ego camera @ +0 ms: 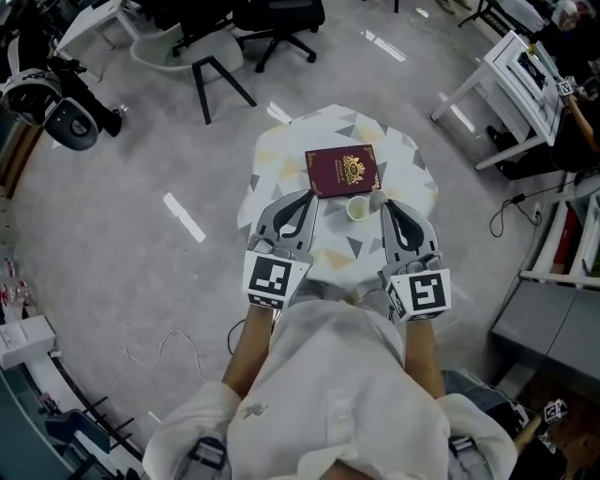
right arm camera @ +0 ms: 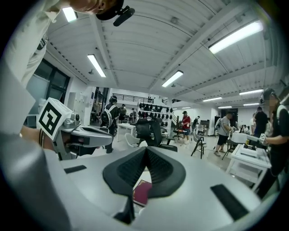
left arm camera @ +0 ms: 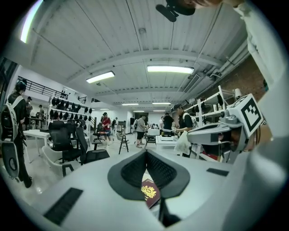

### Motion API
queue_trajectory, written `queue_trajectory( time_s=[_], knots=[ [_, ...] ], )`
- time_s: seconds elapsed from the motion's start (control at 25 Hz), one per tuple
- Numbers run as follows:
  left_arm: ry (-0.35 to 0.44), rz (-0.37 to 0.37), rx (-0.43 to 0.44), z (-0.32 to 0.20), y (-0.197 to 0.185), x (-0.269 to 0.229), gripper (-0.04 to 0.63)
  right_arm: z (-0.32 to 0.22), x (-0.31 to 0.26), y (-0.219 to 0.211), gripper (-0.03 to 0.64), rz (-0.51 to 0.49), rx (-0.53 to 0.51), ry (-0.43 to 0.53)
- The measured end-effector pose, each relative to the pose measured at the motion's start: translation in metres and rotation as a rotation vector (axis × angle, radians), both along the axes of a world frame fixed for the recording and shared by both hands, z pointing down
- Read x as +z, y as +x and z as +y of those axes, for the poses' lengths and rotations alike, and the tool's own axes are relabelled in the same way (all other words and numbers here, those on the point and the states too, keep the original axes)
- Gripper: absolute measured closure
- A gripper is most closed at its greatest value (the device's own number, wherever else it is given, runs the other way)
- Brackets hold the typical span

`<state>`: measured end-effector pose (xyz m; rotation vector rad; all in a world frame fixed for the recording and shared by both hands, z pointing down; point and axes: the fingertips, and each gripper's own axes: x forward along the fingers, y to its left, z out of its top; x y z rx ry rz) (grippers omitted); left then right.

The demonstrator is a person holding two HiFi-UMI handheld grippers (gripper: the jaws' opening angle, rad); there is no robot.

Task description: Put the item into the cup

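A small round table (ego camera: 405, 150) holds a maroon booklet (ego camera: 342, 171) at its middle. Both grippers hover at the near edge, left (ego camera: 309, 195) and right (ego camera: 386, 206), each with its jaws closed together on nothing. The cup (ego camera: 358, 209) stands at the booklet's near right corner, between the gripper tips.

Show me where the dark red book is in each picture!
Head view: dark red book in the middle, just beyond the cup.
Left gripper view: low centre, gold crest showing.
Right gripper view: low centre, only a corner.
Shared landmark: probably the black office chair.
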<state>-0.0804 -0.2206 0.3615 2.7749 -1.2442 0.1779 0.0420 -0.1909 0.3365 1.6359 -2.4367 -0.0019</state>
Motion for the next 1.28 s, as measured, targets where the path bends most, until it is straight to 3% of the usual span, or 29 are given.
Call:
queue_trajectory(
  time_s=[0.56, 0.92, 1.28],
  knots=[
    [-0.035, 0.034, 0.005, -0.023, -0.013, 0.015, 0.581, -0.023, 0.011, -0.023, 0.612, 0.056, -0.007, -0.027],
    [-0.044, 0.008, -0.08, -0.027, -0.015, 0.021, 0.581, -0.039, 0.024, -0.029, 0.612, 0.021, -0.106, -0.045],
    [-0.077, -0.036, -0.13, -0.037, 0.01, 0.035, 0.581, -0.059, 0.047, -0.001, 0.612, -0.024, -0.164, -0.092]
  ],
)
